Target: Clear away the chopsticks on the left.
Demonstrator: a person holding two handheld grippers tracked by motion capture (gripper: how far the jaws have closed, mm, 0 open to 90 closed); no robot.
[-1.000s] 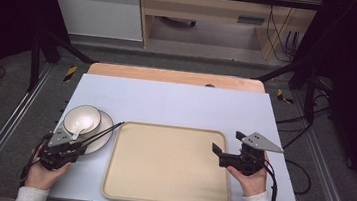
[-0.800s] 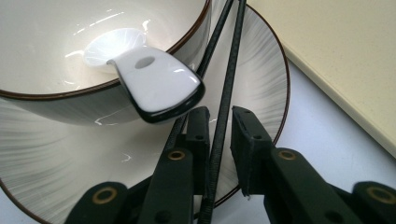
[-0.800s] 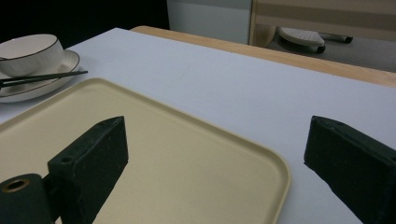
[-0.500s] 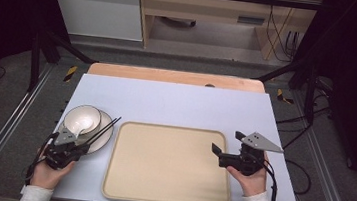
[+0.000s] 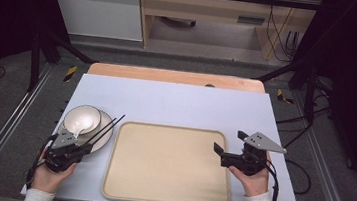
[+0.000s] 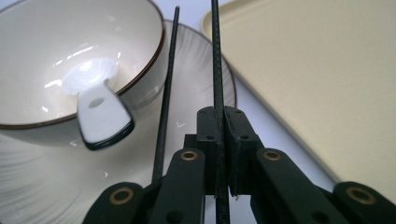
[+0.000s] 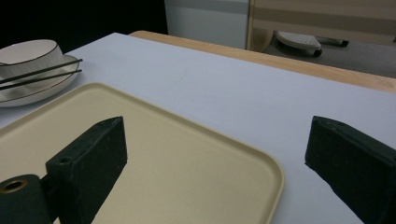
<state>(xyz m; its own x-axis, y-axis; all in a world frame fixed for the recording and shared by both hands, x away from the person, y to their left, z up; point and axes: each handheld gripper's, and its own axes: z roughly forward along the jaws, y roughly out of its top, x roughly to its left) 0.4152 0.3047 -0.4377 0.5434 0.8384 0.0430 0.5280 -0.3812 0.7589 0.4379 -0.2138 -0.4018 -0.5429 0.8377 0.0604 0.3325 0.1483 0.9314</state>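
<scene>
Left gripper [image 5: 93, 141] at lower left clamps black chopsticks [image 5: 107, 127] over the plate [image 5: 103, 138], bowl [image 5: 82, 119] alongside.

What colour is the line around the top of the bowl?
Dark brown, on a creamy white bowl. The left gripper view shows it best.

Left tool [image 5: 78, 145] clamped tight; right tool [image 5: 228, 147] held level, spread wide.

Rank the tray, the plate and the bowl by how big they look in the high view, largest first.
1. tray, by far the largest.
2. plate, partly covered by the bowl, its rim reaching wider.
3. bowl, sitting on the plate, smallest.
</scene>
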